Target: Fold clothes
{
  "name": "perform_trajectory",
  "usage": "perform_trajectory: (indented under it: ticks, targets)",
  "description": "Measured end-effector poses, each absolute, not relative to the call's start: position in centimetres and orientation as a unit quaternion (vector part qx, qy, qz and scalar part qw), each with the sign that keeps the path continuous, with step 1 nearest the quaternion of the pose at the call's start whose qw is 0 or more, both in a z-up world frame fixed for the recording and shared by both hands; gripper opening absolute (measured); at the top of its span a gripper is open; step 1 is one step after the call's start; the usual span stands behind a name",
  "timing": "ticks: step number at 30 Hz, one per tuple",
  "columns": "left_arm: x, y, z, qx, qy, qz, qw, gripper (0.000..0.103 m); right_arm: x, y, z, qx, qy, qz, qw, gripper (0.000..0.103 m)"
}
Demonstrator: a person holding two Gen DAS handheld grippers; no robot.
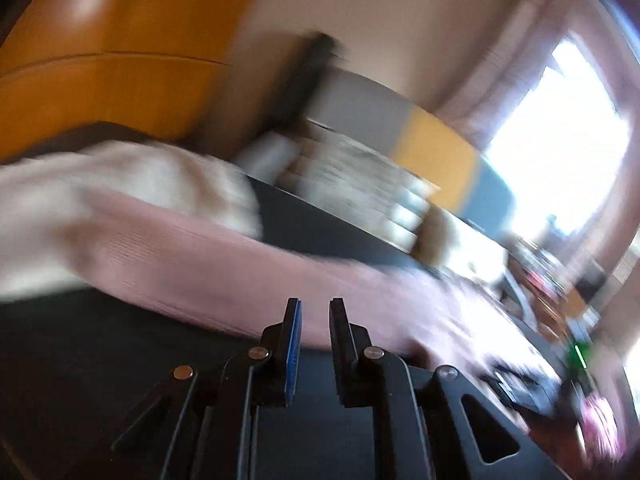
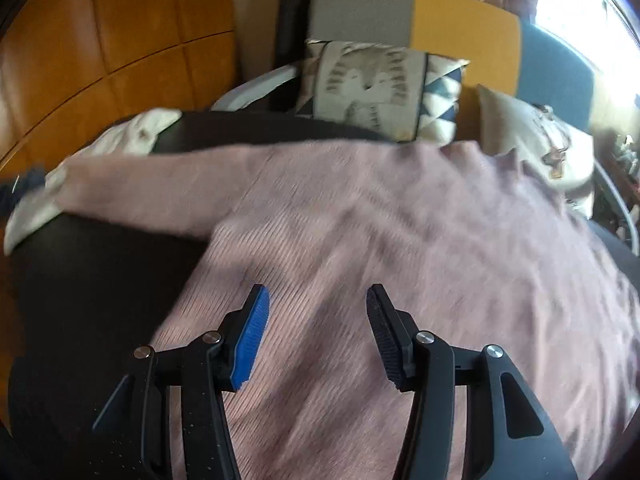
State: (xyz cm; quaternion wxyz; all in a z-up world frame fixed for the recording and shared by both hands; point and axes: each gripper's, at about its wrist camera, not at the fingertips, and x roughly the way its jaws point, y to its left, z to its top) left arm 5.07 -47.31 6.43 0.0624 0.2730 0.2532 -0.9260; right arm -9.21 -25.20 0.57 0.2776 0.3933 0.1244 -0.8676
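A pink ribbed sweater (image 2: 380,232) lies spread on a dark table (image 2: 92,280), one sleeve stretched to the left. My right gripper (image 2: 318,300) is open and empty, hovering over the sweater's lower body. In the blurred left wrist view, my left gripper (image 1: 316,308) has its jaws close together with a narrow gap and nothing between them, just short of the pink sleeve (image 1: 200,264) that runs across the table (image 1: 80,340). White clothes (image 1: 132,176) lie behind the sleeve; they also show in the right wrist view (image 2: 132,132).
A sofa with grey, yellow and blue panels (image 2: 464,20) and patterned cushions (image 2: 372,84) stands behind the table. A wooden cabinet (image 2: 100,40) is at the left. A bright window (image 1: 560,136) and cluttered objects (image 1: 560,300) are at the right.
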Motion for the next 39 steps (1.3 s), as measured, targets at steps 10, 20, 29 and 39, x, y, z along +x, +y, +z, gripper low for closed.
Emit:
perform_trajectory:
  ticks: [10, 20, 29, 39]
  targets:
    - [2.7, -33.6, -2.1, 0.386, 0.243, -0.89, -0.023, 0.012, -12.5, -28.2, -0.5, 0.412, 0.16, -0.83, 0.341, 0.018]
    - [7.1, -33.4, -3.3, 0.34, 0.229, -0.912, -0.013, 0.012, -11.7, -34.6, -3.4, 0.399, 0.215, -0.791, 0.411, 0.018]
    - [8.3, -32.6, -3.4, 0.328, 0.213, -0.921, -0.009, 0.012, -11.2, -34.3, -1.5, 0.387, 0.19, -0.805, 0.408, 0.018]
    - [9.7, -34.2, -1.8, 0.313, 0.229, -0.922, -0.004, 0.013, -11.6, -29.6, -0.5, 0.428, 0.098, -0.802, 0.406, 0.018]
